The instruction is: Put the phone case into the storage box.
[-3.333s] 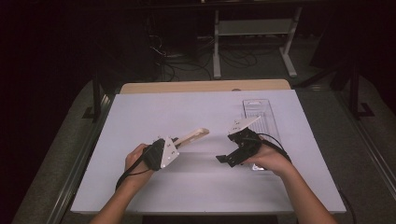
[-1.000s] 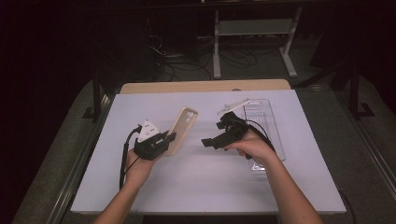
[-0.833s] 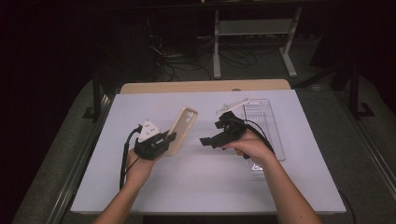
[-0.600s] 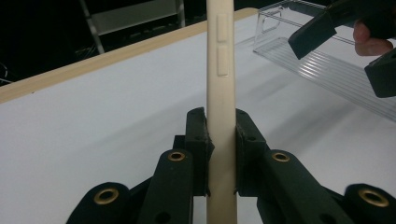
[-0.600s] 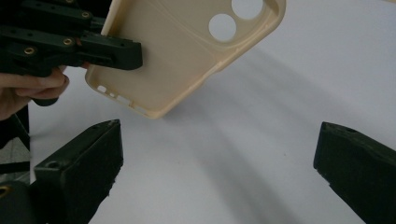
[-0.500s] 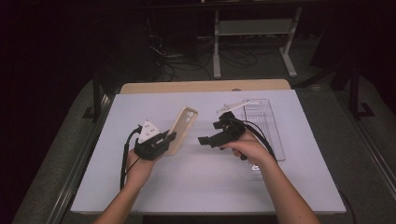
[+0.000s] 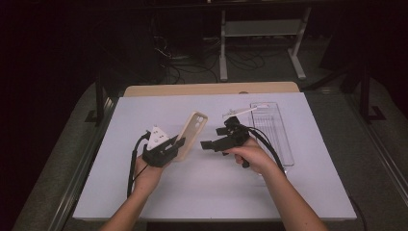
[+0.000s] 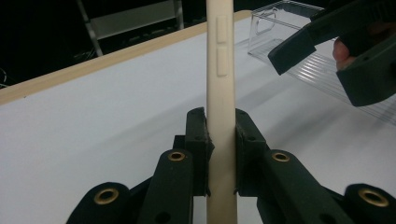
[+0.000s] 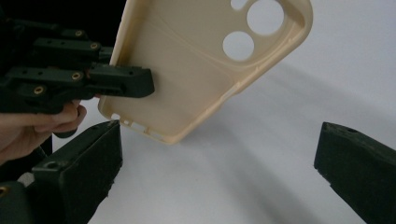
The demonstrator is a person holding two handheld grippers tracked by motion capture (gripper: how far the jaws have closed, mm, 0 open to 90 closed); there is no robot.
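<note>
With the left gripper (image 7: 169, 148) clamped on the beige phone case (image 7: 191, 134) and held up, the wide-open right gripper (image 7: 215, 143) faces it, so the next move likely calls for closing on the case's free edge.

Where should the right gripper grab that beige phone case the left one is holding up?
Judging by its pose, the free long edge of the phone case, near the camera holes. The left gripper clamps the bottom end, so the open right gripper could come from the open inner side, jaws across the thin wall.
</note>
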